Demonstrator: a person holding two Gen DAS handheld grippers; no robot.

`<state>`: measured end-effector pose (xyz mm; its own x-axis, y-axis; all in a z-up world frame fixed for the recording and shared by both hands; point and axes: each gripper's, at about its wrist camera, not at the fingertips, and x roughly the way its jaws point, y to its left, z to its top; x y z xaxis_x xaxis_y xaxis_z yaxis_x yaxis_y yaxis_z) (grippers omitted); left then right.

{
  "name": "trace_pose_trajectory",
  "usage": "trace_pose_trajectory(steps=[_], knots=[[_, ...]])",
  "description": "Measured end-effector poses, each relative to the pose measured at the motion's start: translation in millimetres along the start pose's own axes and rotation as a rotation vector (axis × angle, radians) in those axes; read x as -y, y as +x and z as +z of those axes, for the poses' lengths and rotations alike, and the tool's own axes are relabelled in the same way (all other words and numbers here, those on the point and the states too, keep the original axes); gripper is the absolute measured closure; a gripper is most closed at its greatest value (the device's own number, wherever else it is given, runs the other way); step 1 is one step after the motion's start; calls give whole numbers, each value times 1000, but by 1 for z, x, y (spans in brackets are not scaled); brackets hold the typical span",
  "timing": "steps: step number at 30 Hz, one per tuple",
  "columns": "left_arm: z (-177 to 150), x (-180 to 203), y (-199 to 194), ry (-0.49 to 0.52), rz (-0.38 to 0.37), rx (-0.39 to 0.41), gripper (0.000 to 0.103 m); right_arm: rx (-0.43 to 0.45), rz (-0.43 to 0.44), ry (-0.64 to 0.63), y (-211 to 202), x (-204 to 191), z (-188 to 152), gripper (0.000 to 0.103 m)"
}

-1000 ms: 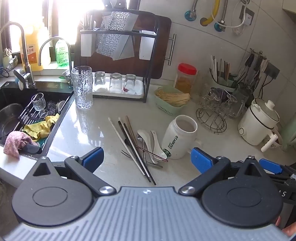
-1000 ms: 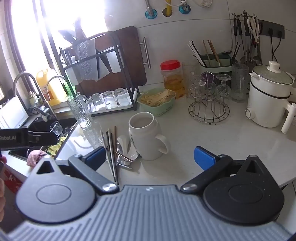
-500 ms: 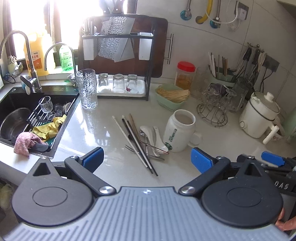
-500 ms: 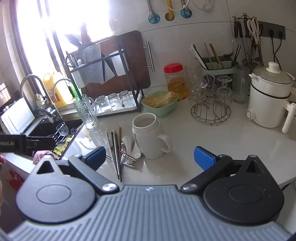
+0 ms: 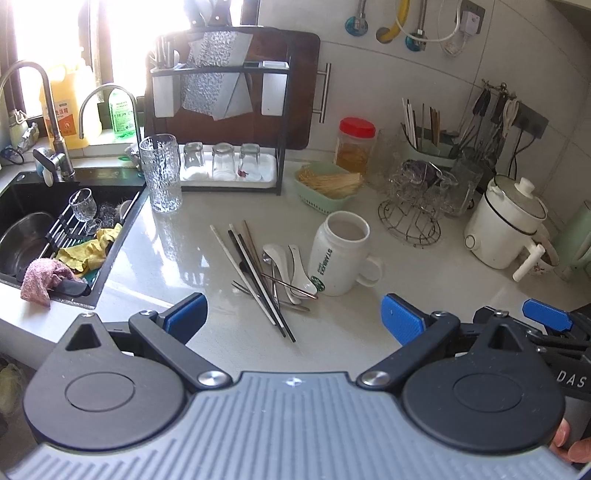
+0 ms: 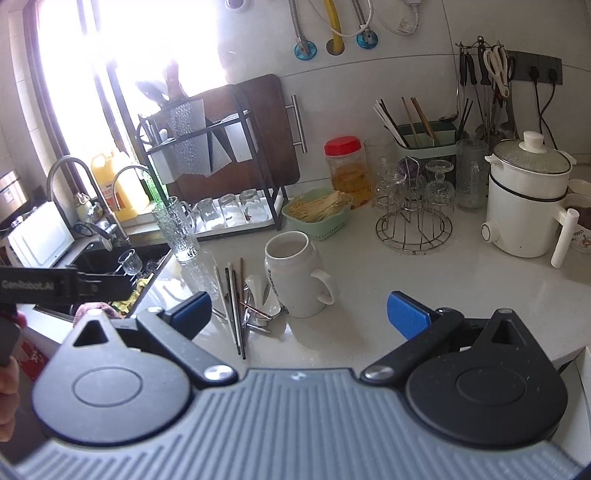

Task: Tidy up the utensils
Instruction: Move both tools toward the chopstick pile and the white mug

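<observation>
Strong backlight from window (image 5: 55,33) upper left, blown out white in both views, worse in right wrist view; glare sheen on counter (image 5: 177,254) beside sink (image 5: 33,206); fisheye bends edges, wall tiles curve; centre sharp, soft short shadows

From my remote seat, the countertop (image 5: 369,332) reads as glossy pale stone, mirroring the ribbed clear tumbler (image 5: 161,173). The mug (image 5: 338,254) is smooth glazed ceramic, like the white spoons (image 5: 291,264) beside it. The chopsticks (image 5: 255,273) look matt. Shiny wire forms the glass stand (image 5: 410,225); soft cloths (image 5: 40,273) drape the dark matt sink (image 5: 22,199). The gripper pads (image 6: 408,314) are textured blue plastic.
</observation>
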<state>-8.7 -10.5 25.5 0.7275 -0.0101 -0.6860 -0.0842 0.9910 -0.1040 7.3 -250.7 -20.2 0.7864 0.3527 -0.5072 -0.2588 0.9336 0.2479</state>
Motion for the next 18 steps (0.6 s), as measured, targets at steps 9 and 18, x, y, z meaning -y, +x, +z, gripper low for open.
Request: trace_pose_trajectory(steps=[9, 18], knots=[[0, 8, 4, -4, -6, -40, 1, -5, -5, 34, -4, 8, -5, 0], [1, 13, 11, 7, -7, -73, 1, -6, -21, 43, -6, 10, -8, 0]])
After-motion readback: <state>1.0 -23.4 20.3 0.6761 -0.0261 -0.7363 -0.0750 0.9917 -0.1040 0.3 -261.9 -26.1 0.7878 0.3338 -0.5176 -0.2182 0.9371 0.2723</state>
